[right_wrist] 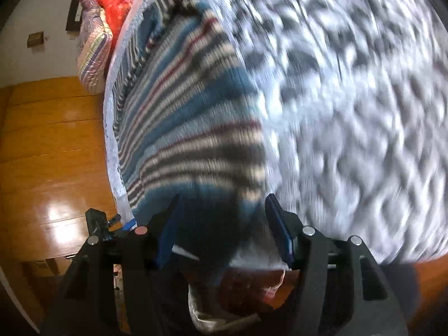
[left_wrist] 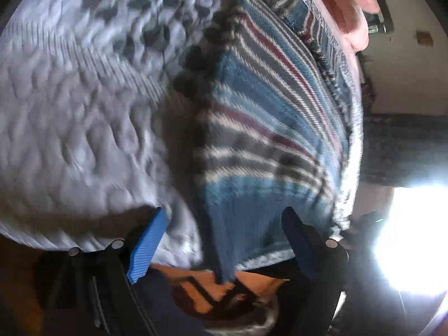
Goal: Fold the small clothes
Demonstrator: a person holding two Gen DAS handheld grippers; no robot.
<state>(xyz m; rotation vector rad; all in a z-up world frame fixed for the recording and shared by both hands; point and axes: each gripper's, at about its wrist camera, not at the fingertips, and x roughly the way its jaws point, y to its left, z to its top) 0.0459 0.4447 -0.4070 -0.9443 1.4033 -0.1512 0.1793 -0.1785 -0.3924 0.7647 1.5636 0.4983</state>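
1. The quilt (left_wrist: 70, 117) spreads white and puckered across the bed.
2. The striped garment (right_wrist: 193, 128) lies along the quilt's edge, beside the wood floor (right_wrist: 50, 145).
3. The left gripper (left_wrist: 224, 215) is spread over the garment's near end.
4. The right gripper (right_wrist: 222, 198) is spread around its near end.

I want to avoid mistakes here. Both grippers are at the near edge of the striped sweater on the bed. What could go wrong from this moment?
1. The sweater lies close to the bed edge, so a pull could drag it onto the floor.
2. Both views are blurred by motion; the open left gripper and right gripper may close on the quilt too.
3. The sweater's corner already hangs over the near edge, so one gripper may miss it.
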